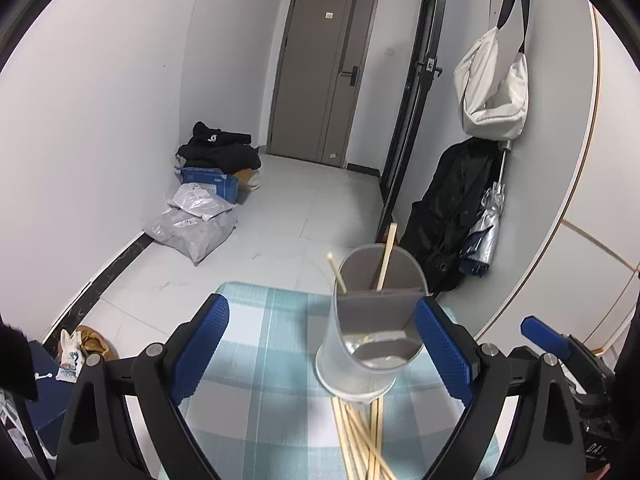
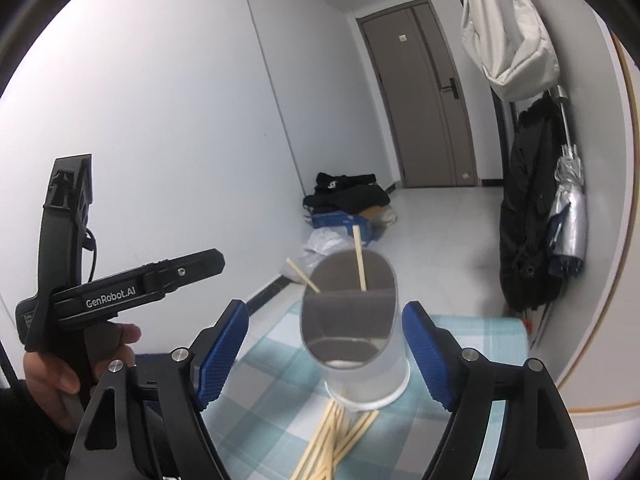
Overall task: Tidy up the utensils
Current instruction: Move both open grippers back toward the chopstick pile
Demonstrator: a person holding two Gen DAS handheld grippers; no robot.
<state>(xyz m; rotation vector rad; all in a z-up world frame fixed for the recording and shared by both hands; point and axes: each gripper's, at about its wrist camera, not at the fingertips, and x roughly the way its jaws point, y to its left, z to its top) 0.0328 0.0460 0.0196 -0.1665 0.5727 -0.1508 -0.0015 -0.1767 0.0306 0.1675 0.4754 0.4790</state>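
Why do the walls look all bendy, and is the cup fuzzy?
Left wrist view: the fisheye lens bows the walls and door, with black corners; the cup looks fairly sharp. Right wrist view: same curving, and the cup close to the lens looks soft and blurry, while the far door stays clearer.

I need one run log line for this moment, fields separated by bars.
left tongs: open, empty | right tongs: open, empty | holder: upright, two chopsticks inside | loose chopsticks: on checked cloth
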